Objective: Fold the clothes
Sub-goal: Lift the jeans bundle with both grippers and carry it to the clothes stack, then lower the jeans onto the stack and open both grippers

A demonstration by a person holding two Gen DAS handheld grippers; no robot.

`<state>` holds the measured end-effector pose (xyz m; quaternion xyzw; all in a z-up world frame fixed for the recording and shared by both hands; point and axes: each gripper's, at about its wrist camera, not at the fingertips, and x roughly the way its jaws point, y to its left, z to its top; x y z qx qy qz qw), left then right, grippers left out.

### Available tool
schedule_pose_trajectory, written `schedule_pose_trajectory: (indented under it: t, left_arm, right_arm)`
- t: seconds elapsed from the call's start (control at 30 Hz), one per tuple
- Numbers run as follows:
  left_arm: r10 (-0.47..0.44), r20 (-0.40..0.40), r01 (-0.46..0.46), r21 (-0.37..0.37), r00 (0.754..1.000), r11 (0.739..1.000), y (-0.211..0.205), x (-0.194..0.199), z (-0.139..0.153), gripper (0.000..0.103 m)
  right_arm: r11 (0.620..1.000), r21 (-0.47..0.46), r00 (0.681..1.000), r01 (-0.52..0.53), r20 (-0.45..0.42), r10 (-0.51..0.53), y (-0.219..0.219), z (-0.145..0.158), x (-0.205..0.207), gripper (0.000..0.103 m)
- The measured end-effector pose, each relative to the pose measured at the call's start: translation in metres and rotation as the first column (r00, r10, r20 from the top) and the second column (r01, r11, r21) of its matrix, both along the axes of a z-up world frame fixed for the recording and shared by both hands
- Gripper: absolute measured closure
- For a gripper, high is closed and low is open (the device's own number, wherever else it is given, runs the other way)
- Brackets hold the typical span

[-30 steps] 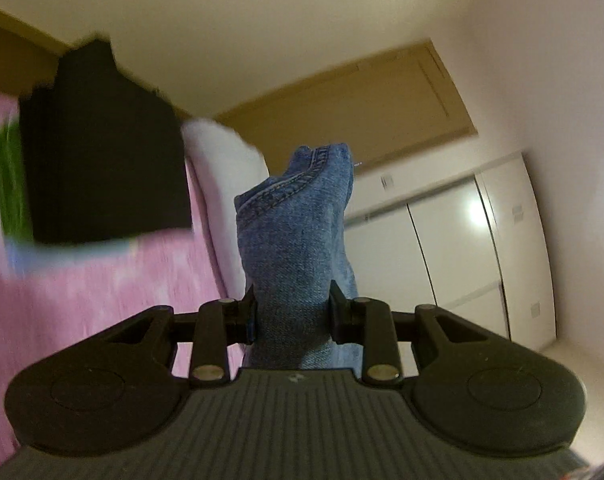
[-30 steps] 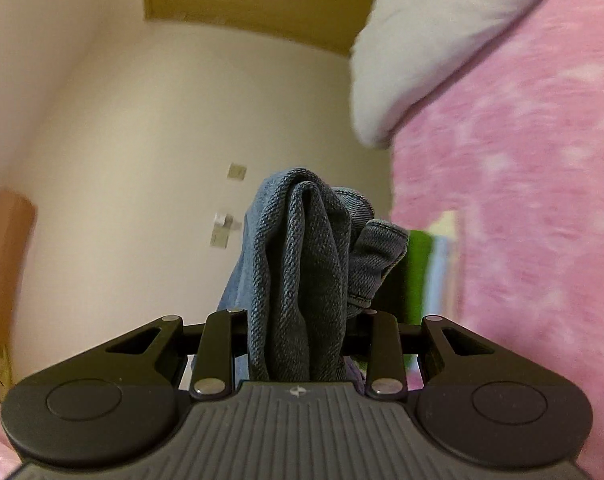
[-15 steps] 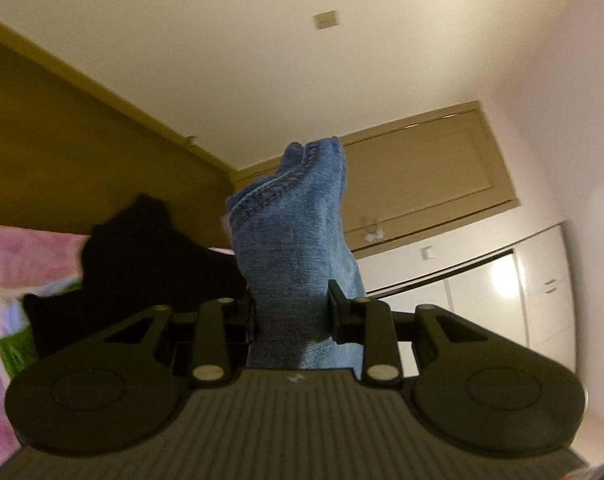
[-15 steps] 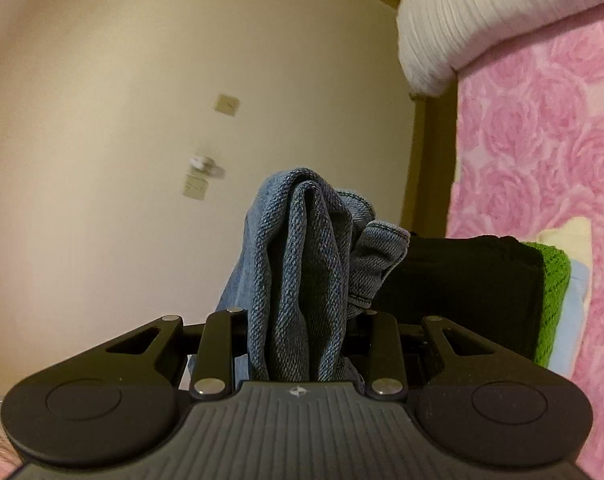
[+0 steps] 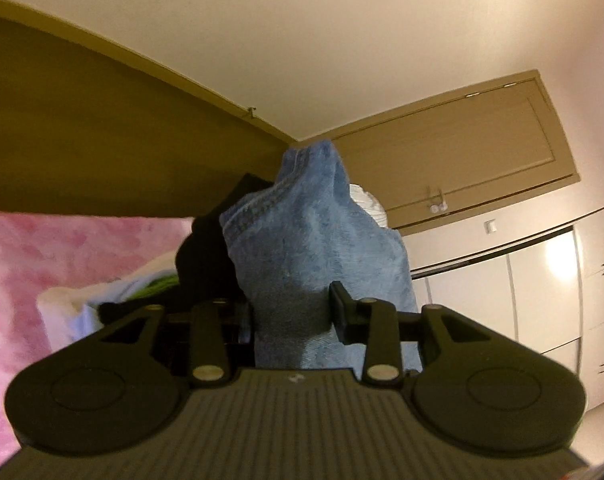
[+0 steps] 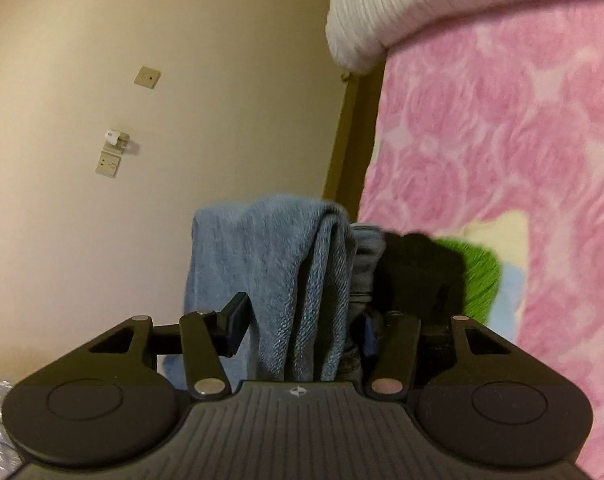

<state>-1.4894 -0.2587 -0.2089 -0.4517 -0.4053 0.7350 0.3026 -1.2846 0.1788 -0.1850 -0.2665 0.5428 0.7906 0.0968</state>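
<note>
in the left wrist view the left gripper (image 5: 290, 314) has its jaws pressed in on a bunch of blue denim jeans (image 5: 313, 248), which rises from between them toward 12 o'clock. behind the denim, toward 10 o'clock, lies a stack of folded clothes (image 5: 206, 256), black on top with green and white edges, on a pink floral blanket (image 5: 62, 248). farther off, at 2 o'clock, are a brown door (image 5: 461, 152) and white wardrobes (image 5: 501, 292).

in the right wrist view the right gripper (image 6: 302, 324) is wider apart; the jeans (image 6: 278, 280) sit between its jaws, and i cannot tell whether both pads grip them. just past them at 1 o'clock is the black folded garment (image 6: 417, 272) over green knit (image 6: 481, 276), on the pink blanket (image 6: 501, 140). a white pillow (image 6: 421, 4) lies at 1 o'clock, farthest.
</note>
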Motion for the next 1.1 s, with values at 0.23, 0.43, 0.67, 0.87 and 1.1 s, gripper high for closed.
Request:
schedule_pose_trajectory:
  t: [0.23, 0.43, 0.67, 0.87, 1.1]
  left_arm:
    - [-0.039, -0.041, 0.031, -0.198, 0.998, 0.980, -0.009, 0.019, 0.052, 0.072]
    - [-0.397, -0.194, 0.272, -0.466, 0.897, 0.842, 0.086, 0.001, 0.099, 0.072]
    - [-0.664, -0.210, 0.381, -0.680, 0.717, 0.627, 0.182, -0.007, 0.092, 0.074]
    - [-0.787, -0.173, 0.387, -0.795, 0.592, 0.467, 0.228, -0.006, 0.079, 0.079]
    - [-0.787, -0.150, 0.385, -0.808, 0.598, 0.446, 0.211, -0.005, 0.069, 0.079]
  right_arm:
    - [0.947, 0.316, 0.988, 0.059, 0.117, -0.101, -0.006, 0.048, 0.030, 0.038]
    - [0.817, 0.575, 0.988, -0.039, 0.147, -0.056, -0.041, 0.089, 0.027, 0.060]
    - [0.676, 0.678, 0.937, -0.289, 0.343, 0.056, -0.069, 0.079, -0.020, 0.073]
    - [0.591, 0.678, 0.870, -0.437, 0.484, 0.089, -0.082, 0.064, -0.052, 0.072]
    - [0.603, 0.643, 0.843, -0.473, 0.529, 0.097, -0.078, 0.049, -0.070, 0.072]
